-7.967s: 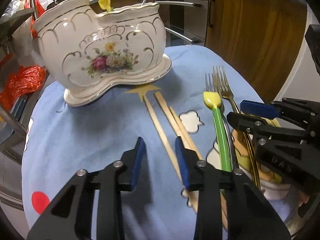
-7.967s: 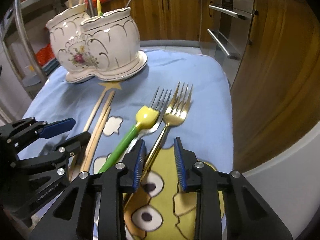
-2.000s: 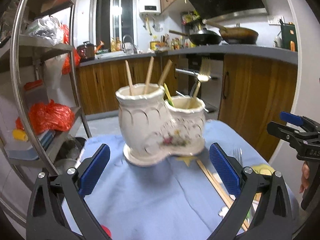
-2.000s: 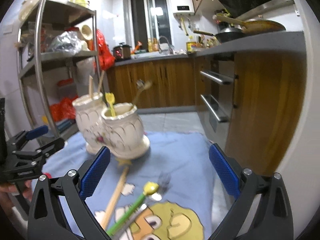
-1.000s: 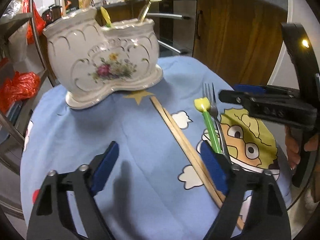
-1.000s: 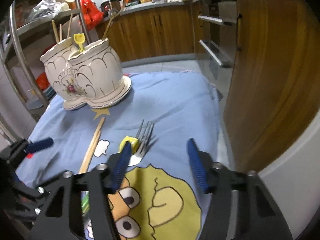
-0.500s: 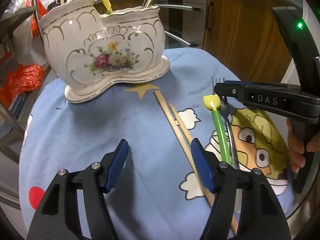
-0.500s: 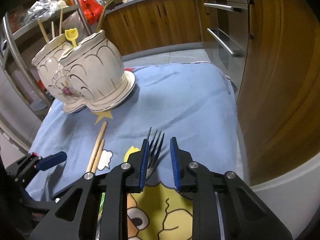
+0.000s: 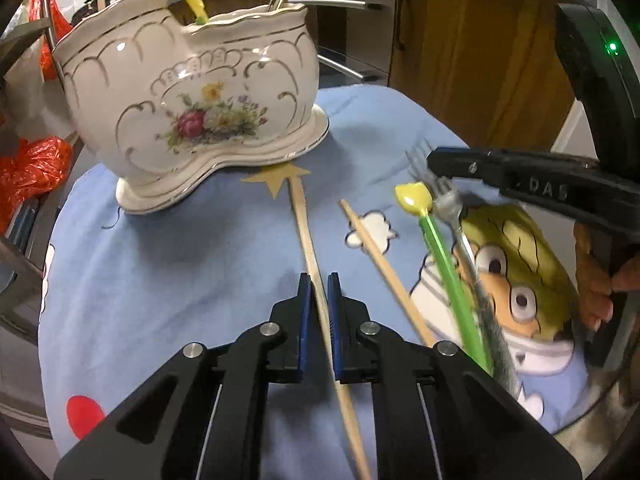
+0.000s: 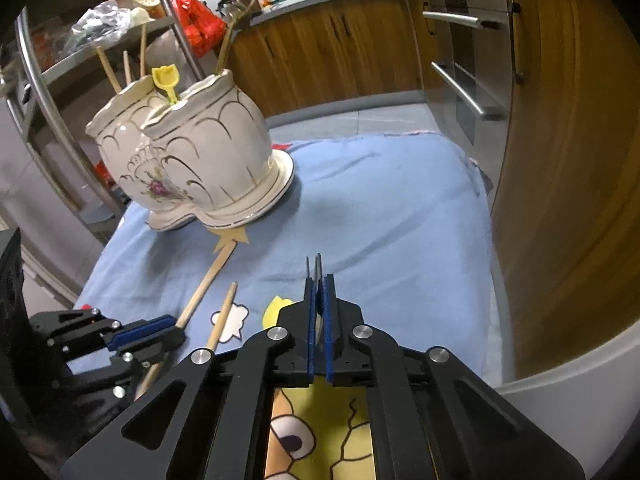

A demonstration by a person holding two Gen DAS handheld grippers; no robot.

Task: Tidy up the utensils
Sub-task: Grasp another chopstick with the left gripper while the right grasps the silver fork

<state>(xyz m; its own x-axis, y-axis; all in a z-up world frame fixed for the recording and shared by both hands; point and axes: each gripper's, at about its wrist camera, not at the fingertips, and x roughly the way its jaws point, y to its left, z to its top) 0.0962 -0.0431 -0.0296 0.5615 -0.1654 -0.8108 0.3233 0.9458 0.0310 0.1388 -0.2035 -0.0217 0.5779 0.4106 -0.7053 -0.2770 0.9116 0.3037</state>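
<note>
Left wrist view, left gripper (image 9: 319,286) clamping pale wooden chopstick (image 9: 306,228), right gripper (image 10: 319,284) pinching silver fork (image 9: 444,196).

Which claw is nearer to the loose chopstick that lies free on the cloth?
Left. The left claw grips the other chopstick right beside the loose chopstick. The right claw holds the fork, beyond the green spoon.

The black plastic arm of the right gripper (image 9: 436,164), as the left wrist camera sees it, carries the raised letters "DAS" on its side. The cream ceramic utensil holder with gold lines and flowers (image 9: 192,92) has a small gold word above the bouquet, but it is too blurred to read.
</note>
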